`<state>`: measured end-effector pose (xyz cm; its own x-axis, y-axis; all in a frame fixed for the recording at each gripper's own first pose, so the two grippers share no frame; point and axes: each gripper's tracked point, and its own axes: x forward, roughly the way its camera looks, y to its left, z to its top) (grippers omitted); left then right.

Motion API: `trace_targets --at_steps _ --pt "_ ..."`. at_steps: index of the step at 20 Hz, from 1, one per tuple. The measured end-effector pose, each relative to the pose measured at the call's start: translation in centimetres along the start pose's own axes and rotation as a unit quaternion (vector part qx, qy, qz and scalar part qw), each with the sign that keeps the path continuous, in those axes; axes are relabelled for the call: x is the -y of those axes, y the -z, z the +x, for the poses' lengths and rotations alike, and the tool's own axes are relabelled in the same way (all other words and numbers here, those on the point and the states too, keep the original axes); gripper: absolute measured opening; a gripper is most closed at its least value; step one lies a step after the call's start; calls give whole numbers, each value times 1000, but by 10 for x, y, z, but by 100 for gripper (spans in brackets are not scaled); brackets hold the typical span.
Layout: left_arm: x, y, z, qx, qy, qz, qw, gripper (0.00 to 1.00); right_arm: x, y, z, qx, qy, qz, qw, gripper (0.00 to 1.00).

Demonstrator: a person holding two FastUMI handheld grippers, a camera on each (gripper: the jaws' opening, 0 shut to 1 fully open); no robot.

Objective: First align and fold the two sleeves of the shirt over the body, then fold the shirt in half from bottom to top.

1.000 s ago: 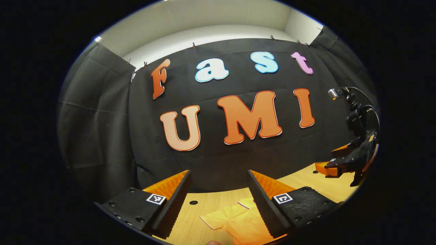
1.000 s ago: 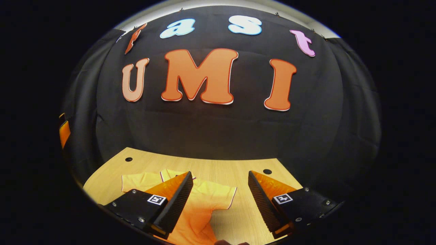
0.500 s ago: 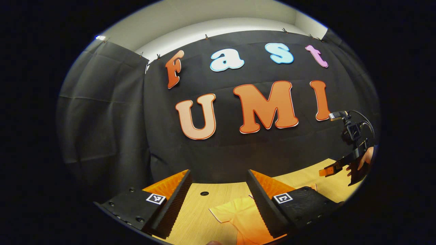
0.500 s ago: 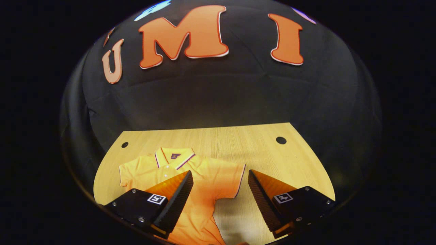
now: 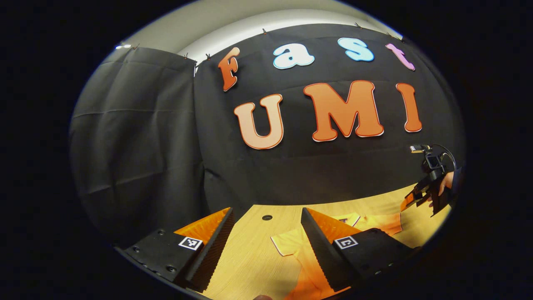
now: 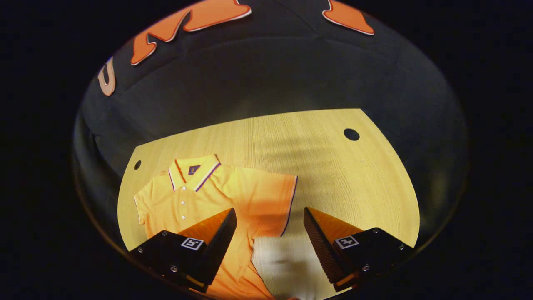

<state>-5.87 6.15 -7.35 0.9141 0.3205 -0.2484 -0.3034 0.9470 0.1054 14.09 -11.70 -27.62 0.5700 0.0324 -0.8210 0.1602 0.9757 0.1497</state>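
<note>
The orange polo shirt (image 6: 216,196) lies flat, collar up, on the counter (image 6: 333,166), both sleeves unfolded. The right hand-held gripper (image 6: 270,237) hangs spread above the near sleeve (image 6: 275,200); the left hand-held gripper (image 5: 266,241) is likewise spread, holding nothing. Advisable: pinch each sleeve hem squarely, then fold inward evenly.

Orange polo shirt (image 6: 233,196) lying flat on the wooden table (image 6: 333,166), front side up, collar pointing toward the back wall. Collar and sleeve cuffs have thin dark piping, there's a small dark tag inside the neck, and white buttons run down the placket. Both short sleeves are spread out to the sides, not folded over the body yet.
</note>
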Motion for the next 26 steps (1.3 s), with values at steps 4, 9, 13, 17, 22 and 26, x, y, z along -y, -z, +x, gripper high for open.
trace_targets --at_steps 4,9,13,17,22,26 --pt "-7 6 -15 -11 -23 7 1000 99 -2 5 24 -59 -32 25 997 97" --pt "-10 9 -27 -18 -35 15 999 99 14 23 70 -106 -7 16 994 96" --pt "-11 3 -34 -16 -40 34 999 99 14 30 87 -124 0 7 992 95" --pt "-9 10 -36 -25 -32 42 998 99 23 29 97 -134 29 -3 991 94" --pt "-14 14 -39 -32 -31 52 998 99 35 34 110 -149 56 -8 987 83" --pt "-21 26 -37 -47 -32 49 997 99 28 34 109 -143 47 -28 988 55"
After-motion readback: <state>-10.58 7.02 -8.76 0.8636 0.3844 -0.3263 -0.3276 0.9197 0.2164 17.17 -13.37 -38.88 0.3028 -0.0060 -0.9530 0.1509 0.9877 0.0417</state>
